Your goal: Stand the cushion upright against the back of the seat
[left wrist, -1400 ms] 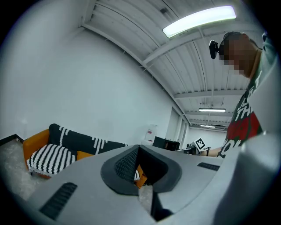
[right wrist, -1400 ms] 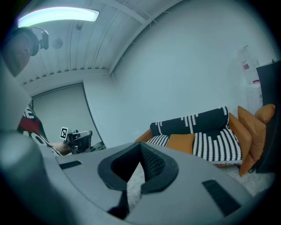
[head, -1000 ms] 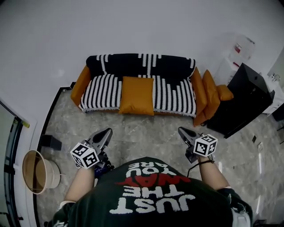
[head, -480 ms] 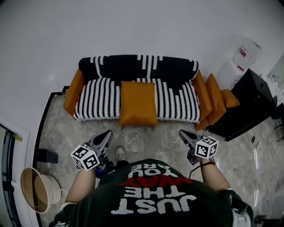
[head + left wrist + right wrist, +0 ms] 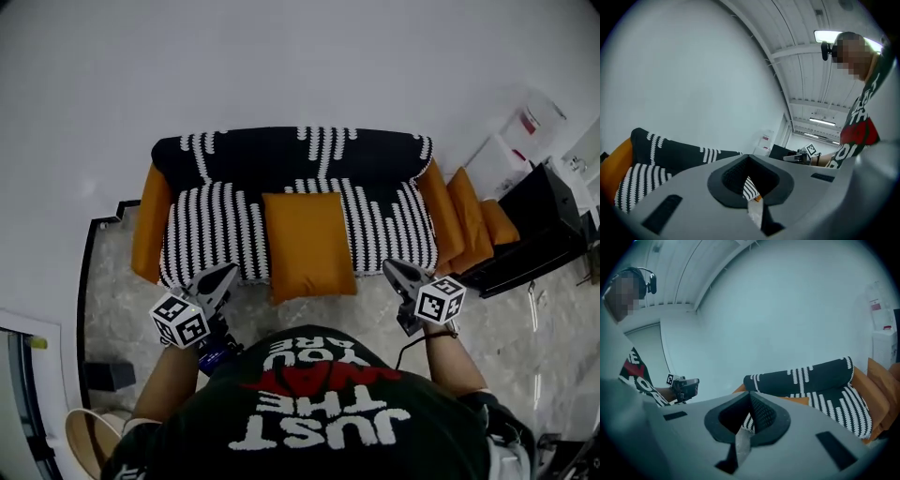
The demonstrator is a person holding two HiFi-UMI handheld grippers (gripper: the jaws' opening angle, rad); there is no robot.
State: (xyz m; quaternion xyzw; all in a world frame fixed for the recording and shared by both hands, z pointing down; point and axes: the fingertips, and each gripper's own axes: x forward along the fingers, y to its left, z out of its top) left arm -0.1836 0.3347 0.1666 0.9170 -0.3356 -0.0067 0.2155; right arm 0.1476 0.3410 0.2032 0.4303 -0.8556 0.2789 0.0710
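Your left tool (image 5: 225, 275) is shut tight with nothing between its jaws. Your right tool (image 5: 392, 270) also has its jaws together and carries nothing. You hold both out in front of you, pointing at the sofa, one to each side of the cushion and clear of it. I judge this an approach stance for taking the cushion by two edges; the jaws would have to part first.

The orange square fabric cushion (image 5: 307, 244) lies flat on the middle of the seat of the sofa with the black-and-white striped cover (image 5: 211, 234). Its near edge is at or slightly over the seat's front lip. Its far edge lies close to the foot of the black backrest (image 5: 281, 150); contact there cannot be confirmed. It is not yet upright.

Obstructions noted:
- Your torso hides the floor nearest you.
- A pale round basket (image 5: 89, 448) at near left is cut off by the frame.
- At the right, orange pads (image 5: 473, 220) sit between the sofa arm and a black cabinet (image 5: 530, 220); how they are stacked is unclear.
- In both gripper views the tool's grey body blocks the lower half, and the cushion shows only as a thin orange strip.
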